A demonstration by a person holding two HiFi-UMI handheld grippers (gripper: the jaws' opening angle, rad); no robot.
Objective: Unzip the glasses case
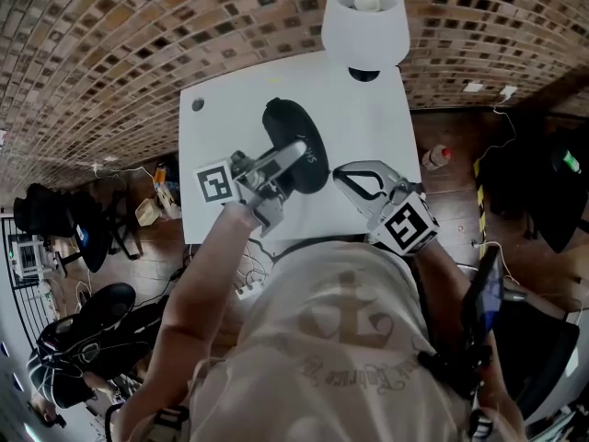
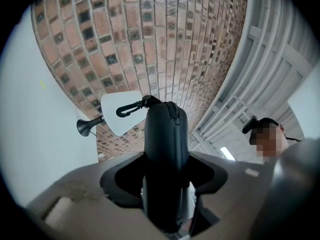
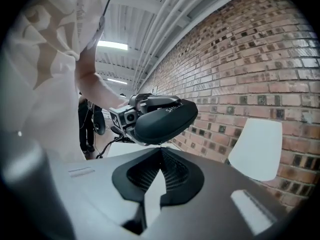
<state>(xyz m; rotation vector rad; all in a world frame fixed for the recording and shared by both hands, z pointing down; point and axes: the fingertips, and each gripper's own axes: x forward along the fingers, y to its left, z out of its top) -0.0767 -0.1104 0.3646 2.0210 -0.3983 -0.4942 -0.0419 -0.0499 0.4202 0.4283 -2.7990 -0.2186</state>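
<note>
A black zipped glasses case (image 1: 296,144) is held up over the white table (image 1: 373,122), and my left gripper (image 1: 283,161) is shut on it from the left. In the left gripper view the case (image 2: 165,134) stands upright between the jaws, zip line facing me, with a black clip (image 2: 128,108) at its far end. My right gripper (image 1: 341,174) is shut, its tips at the case's right edge. In the right gripper view the case (image 3: 166,121) hangs just above the closed tips (image 3: 161,149), and a thin zipper pull runs down into them.
A white lamp (image 1: 365,21) stands at the table's far edge, against the brick wall (image 1: 110,53). A bottle (image 1: 436,157) lies on the floor to the right. Black chairs (image 1: 92,316) and cables crowd the left side. A second person (image 2: 270,136) is behind.
</note>
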